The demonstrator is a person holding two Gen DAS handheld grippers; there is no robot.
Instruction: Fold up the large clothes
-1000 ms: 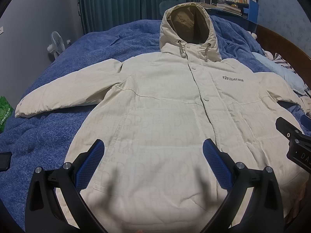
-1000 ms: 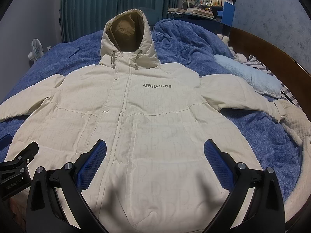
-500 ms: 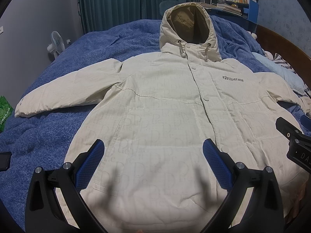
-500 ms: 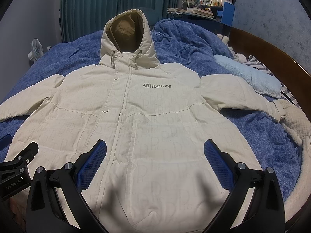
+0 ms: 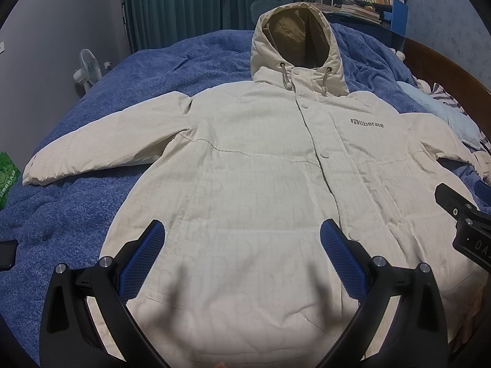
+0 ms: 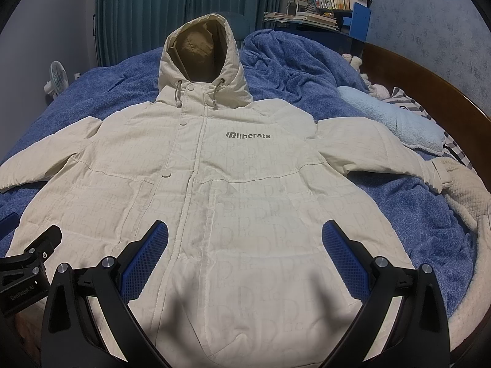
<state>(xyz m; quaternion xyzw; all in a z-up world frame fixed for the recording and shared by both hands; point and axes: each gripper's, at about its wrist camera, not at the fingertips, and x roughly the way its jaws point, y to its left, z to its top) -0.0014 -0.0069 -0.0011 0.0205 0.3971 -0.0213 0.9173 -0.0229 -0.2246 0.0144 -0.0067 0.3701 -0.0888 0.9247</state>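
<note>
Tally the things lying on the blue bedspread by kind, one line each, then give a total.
Cream hooded jacket: 1
Light blue fleece pillow: 1
Cream knitted blanket, beside the jacket's sleeve cuff: 1
Striped cloth, partly hidden: 1
Total: 4, all on the bedspread.

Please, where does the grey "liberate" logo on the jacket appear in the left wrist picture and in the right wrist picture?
Left wrist view: the logo is right of centre, upper half, right of the snap placket.
Right wrist view: the logo is near the centre, upper half, also right of the placket.
Shared landmark: the hood with its tan lining, up and left of the logo in both.
</note>
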